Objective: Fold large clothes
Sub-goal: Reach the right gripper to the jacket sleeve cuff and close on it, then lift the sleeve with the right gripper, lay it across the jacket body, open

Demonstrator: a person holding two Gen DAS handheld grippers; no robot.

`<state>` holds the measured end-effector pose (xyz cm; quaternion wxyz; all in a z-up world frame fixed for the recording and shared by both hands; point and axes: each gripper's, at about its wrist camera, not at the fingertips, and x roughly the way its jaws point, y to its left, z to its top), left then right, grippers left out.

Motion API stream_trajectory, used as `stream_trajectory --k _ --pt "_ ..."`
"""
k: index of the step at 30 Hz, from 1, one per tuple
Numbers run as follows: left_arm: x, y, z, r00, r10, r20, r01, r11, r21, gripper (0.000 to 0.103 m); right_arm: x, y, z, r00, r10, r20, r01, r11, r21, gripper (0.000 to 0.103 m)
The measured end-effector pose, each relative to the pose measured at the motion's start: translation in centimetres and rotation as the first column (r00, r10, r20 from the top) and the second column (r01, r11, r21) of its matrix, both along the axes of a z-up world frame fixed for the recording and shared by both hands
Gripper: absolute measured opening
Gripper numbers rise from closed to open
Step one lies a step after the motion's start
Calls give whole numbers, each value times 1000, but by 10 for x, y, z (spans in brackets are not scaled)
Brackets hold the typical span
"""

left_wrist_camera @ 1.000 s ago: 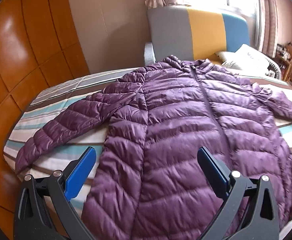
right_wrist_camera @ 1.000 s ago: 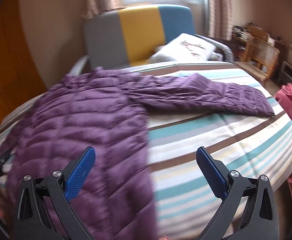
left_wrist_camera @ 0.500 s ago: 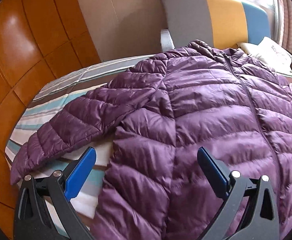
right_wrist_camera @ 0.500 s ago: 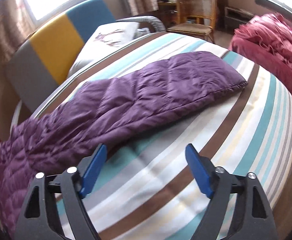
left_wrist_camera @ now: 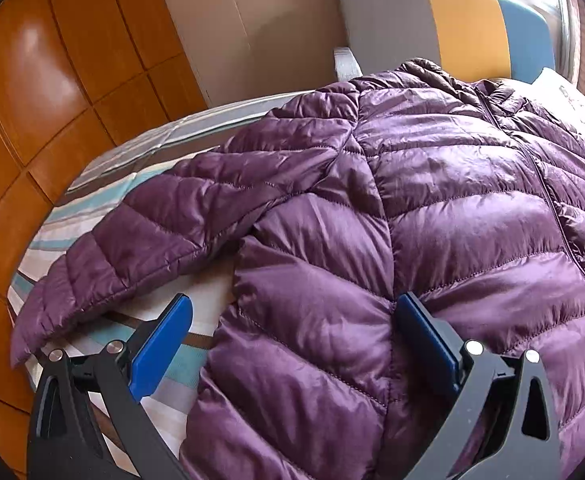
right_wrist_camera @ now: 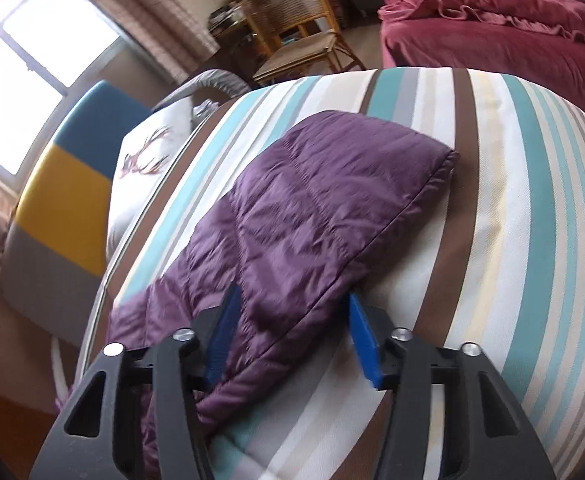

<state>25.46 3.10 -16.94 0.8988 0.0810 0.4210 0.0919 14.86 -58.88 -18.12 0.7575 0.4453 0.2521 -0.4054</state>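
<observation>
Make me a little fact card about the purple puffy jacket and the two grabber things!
jacket: purple puffy jacket spread flat on the striped bed cover, zipped shut, sleeves out to the sides
left hand-held gripper: open, over the jacket's side edge below the near sleeve
right hand-held gripper: jaws have just been closing, the far sleeve between them; a firm pinch cannot be told
folding: not started
behind the bed: grey, yellow and blue headboard, white cushion, wicker chair
</observation>
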Motion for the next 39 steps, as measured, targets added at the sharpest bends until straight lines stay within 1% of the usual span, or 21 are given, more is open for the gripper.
stream_trajectory --k 1,3,5,6,7,10,14,17,18,20,24,26,27,29,30,31,32,33,34,36,39 --pt "0 1 -1 1000 -1 -4 1 1000 -10 101 2 -4 -2 1000 -10 3 10 1000 7 37" --pt "0 5 -2 1000 -1 -11 1 999 -37 101 2 -9 -5 1000 -15 15 15 1000 21 17" --pt "1 9 -3 1000 -3 -22 1 998 -70 101 2 -10 -6 999 -1 32 -1 999 41 12" --pt "2 12 -4 1000 -3 -26 1 996 -90 101 4 -10 -5 999 14 35 -15 999 33 9" --pt "2 13 -5 1000 -4 -29 1 995 -104 101 6 -8 -3 999 24 34 -25 1000 19 8" --pt "1 17 -5 1000 -1 -31 -3 992 -127 101 14 4 14 997 75 21 -73 995 -73 6" --pt "-1 15 2 1000 28 -1 -28 996 -79 101 24 18 36 989 146 13 -142 976 -163 6" --pt "-1 14 1 999 34 8 -33 999 -24 101 36 36 54 976 218 -22 -216 945 -246 6" --pt "-1 14 0 999 34 2 -34 999 -27 101 43 48 61 967 251 -40 -252 925 -283 6" --pt "2 14 -4 999 33 -10 -33 999 -24 101 50 66 69 952 302 -57 -303 896 -324 6" --pt "3 15 -5 999 33 -11 -34 999 -28 101 77 119 79 895 425 -135 -441 800 -407 6" --pt "3 17 -6 999 35 -12 -35 998 -42 101 95 158 81 845 502 -186 -528 726 -441 6" --pt "3 19 -7 999 35 -14 -36 998 -55 101 100 171 82 825 526 -206 -557 698 -451 6" --pt "2 21 -7 999 36 -16 -38 997 -74 101 117 215 80 759 592 -270 -639 601 -480 6" --pt "3 22 -8 999 36 -18 -38 996 -84 101 122 229 79 735 610 -295 -664 563 -492 6" --pt "2 23 -8 999 36 -18 -38 995 -91 101 130 255 77 692 638 -336 -704 496 -509 6" --pt "2 24 -9 999 36 -20 -38 994 -99 101 137 275 75 655 658 -372 -735 439 -517 6" --pt "2 25 -9 999 36 -21 -38 994 -106 101 141 289 73 627 671 -396 -756 400 -518 6" --pt "3 26 -10 999 36 -22 -38 993 -113 101 148 308 70 585 691 -424 -784 349 -514 6" --pt "3 27 -10 999 35 -24 -38 991 -125 101 158 341 62 516 708 -481 -821 249 -514 6" --pt "3 29 -11 999 35 -25 -38 990 -137 101 168 379 55 436 717 -543 -850 130 -511 6"
